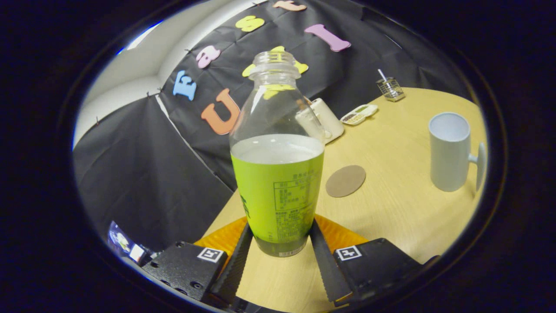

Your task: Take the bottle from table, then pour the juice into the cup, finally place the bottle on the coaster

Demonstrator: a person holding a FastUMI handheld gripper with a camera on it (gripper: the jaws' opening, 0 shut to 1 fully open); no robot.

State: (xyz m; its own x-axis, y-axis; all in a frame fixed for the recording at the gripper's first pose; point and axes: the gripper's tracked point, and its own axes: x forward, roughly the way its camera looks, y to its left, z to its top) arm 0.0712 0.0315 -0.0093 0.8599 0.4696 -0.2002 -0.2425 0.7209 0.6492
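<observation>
Gripper (279, 245) at bottom centre of the frame, both ribbed fingers (236, 265) pinching the bottle (277, 174) low on its sides. Bottle fills the centre, uncapped, green label, pale liquid up to the label's top edge. Its base hangs over the wooden table (391, 208); contact with the surface cannot be told. An orange patch shows behind its base, between the fingers.

Round brown coaster (345, 181) lies flat on the table right of centre, just beside the bottle. White cup (450, 152) stands upright at the right, handle pointing right, well apart from the coaster.

Upper right: small wire holder (390, 88) with a white stick, a calculator-like device (359, 114) near it, a cream box (328, 119) partly behind the bottle.
</observation>
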